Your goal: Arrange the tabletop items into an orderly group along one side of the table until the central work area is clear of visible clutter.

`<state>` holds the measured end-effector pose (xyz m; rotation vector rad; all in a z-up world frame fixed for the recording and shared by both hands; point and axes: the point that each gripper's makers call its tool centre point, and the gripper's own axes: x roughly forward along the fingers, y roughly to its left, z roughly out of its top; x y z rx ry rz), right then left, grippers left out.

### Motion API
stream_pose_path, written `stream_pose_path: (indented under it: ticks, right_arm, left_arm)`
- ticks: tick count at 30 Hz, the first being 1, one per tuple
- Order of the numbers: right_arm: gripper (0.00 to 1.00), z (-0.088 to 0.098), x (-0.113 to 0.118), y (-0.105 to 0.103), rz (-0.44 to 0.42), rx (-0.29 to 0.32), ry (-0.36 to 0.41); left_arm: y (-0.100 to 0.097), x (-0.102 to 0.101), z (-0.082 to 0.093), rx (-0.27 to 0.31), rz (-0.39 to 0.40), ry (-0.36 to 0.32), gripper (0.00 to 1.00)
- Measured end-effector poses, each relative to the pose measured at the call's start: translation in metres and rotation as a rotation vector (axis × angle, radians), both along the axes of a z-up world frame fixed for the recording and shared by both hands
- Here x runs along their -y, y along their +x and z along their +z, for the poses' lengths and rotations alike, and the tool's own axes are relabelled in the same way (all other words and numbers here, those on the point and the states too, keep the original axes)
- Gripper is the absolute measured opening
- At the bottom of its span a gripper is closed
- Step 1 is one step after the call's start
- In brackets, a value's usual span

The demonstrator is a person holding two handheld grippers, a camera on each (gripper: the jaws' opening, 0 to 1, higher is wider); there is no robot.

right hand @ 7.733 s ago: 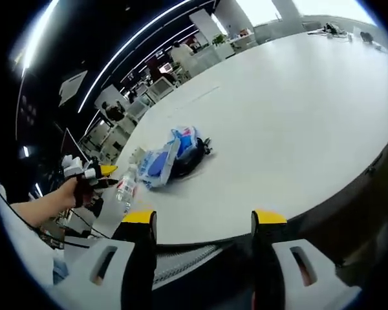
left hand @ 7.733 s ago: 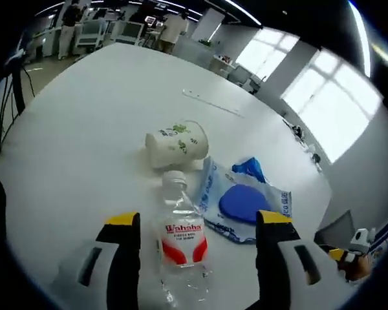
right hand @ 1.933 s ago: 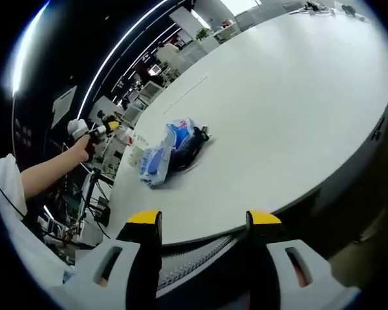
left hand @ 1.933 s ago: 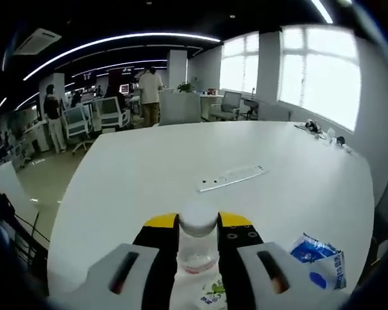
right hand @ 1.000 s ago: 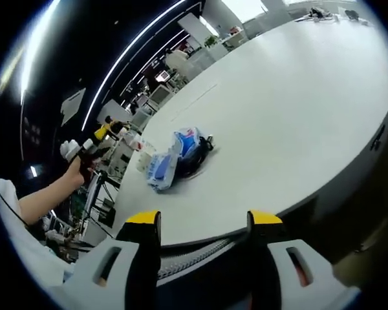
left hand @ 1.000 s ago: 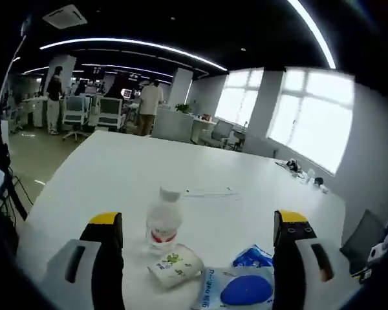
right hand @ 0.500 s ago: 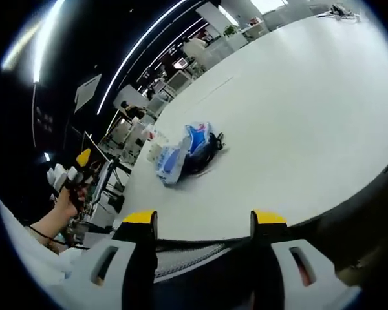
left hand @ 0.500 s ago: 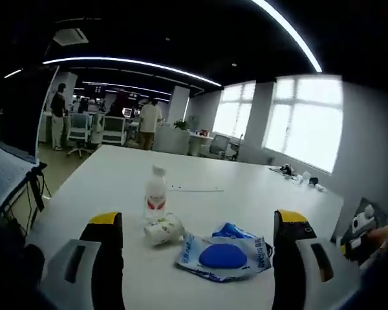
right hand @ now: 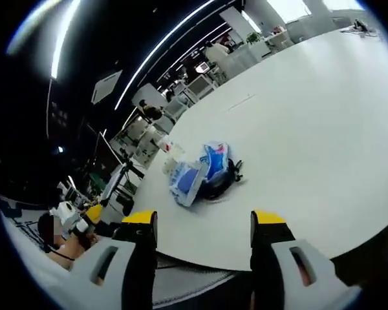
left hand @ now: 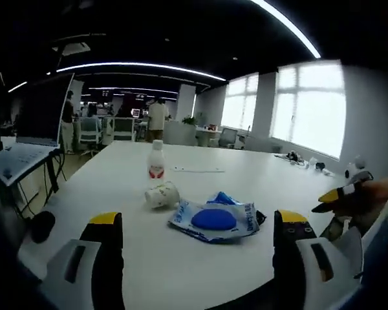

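Left gripper view is showing the left gripper (left hand: 197, 226) hovering with its jaws spread wide and nothing between them, low at the near edge of the white table (left hand: 116, 194). At mid-frame a water bottle (left hand: 156, 163) is standing upright, a paper cup (left hand: 161, 194) is lying on its side just below it, and a blue-and-white plastic bag (left hand: 215, 219) is resting to the cup's right. In the right gripper view the right gripper (right hand: 204, 226) is also gaping, holding nothing. The bottle seems placed; the next move is probably calling for righting the cup beside it.
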<state>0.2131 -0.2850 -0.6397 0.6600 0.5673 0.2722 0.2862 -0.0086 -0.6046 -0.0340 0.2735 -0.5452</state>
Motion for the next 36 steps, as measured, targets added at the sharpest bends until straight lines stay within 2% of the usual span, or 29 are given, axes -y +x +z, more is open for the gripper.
stream_pose_path:
  ticks: [2,5,7,9,11,12,13,15,19,21,23,25,26,28,30,31,34,36]
  right_arm:
    - [0.57,0.005,-0.011,0.002,0.01,0.003,-0.004]
    - [0.57,0.004,-0.019,0.008,0.043,-0.007,-0.037]
    - [0.57,0.008,-0.023,0.014,0.051,-0.005,-0.053]
    - [0.56,0.019,-0.026,0.024,0.068,0.023,-0.075]
    - [0.55,0.025,-0.024,0.038,0.078,0.036,-0.082]
    - [0.55,0.029,-0.024,0.044,0.083,0.04,-0.082]
    - [0.55,0.038,-0.025,0.052,0.113,0.063,-0.087]
    - [0.54,0.048,-0.025,0.067,0.183,0.104,-0.12]
    - [0.54,0.06,-0.025,0.1,0.23,0.12,-0.116]
    - [0.54,0.068,-0.026,0.123,0.262,0.14,-0.105]
    - [0.54,0.079,-0.032,0.139,0.319,0.149,-0.097]
    - [0.53,0.094,-0.042,0.155,0.409,0.196,-0.104]
    - [0.51,0.095,-0.045,0.16,0.444,0.207,-0.114]
    - [0.48,0.091,-0.05,0.174,0.493,0.187,-0.121]
    - [0.49,0.086,-0.062,0.187,0.542,0.162,-0.094]
    - [0.49,0.084,-0.068,0.191,0.571,0.16,-0.093]
    - [0.49,0.069,-0.097,0.21,0.702,0.151,-0.14]
    - [0.49,0.061,-0.111,0.22,0.739,0.14,-0.144]
  left_arm:
    - [0.0,0.011,0.005,0.056,-0.038,0.027,1.0]
    - [0.002,0.011,-0.006,0.033,-0.027,0.064,1.0]
    - [0.004,0.007,-0.009,0.008,-0.003,0.054,1.0]
    - [0.008,0.003,-0.006,0.022,0.021,0.032,1.0]
    - [0.012,0.001,-0.006,0.041,0.045,0.044,1.0]
    - [0.011,0.003,-0.008,0.038,0.038,0.06,1.0]
    - [0.008,0.01,-0.013,0.02,0.0,0.081,1.0]
    - [0.005,0.015,-0.019,-0.007,-0.022,0.089,1.0]
    - [0.01,0.015,-0.013,0.001,0.045,0.051,1.0]
    - [0.013,0.017,-0.013,0.033,0.069,0.079,1.0]
    - [0.014,0.012,-0.018,0.034,0.104,0.153,0.99]
    - [0.015,0.01,-0.017,-0.004,0.181,0.087,0.99]
    - [0.016,0.014,-0.015,-0.001,0.193,0.051,1.0]
    - [0.011,0.025,-0.017,0.018,0.157,0.095,1.0]
    - [0.009,0.027,-0.023,0.025,0.144,0.165,0.98]
    - [0.01,0.024,-0.024,0.028,0.152,0.177,0.96]
    - [0.016,0.005,-0.022,0.015,0.236,0.149,0.93]
    - [0.017,0.0,-0.022,0.011,0.252,0.136,0.93]
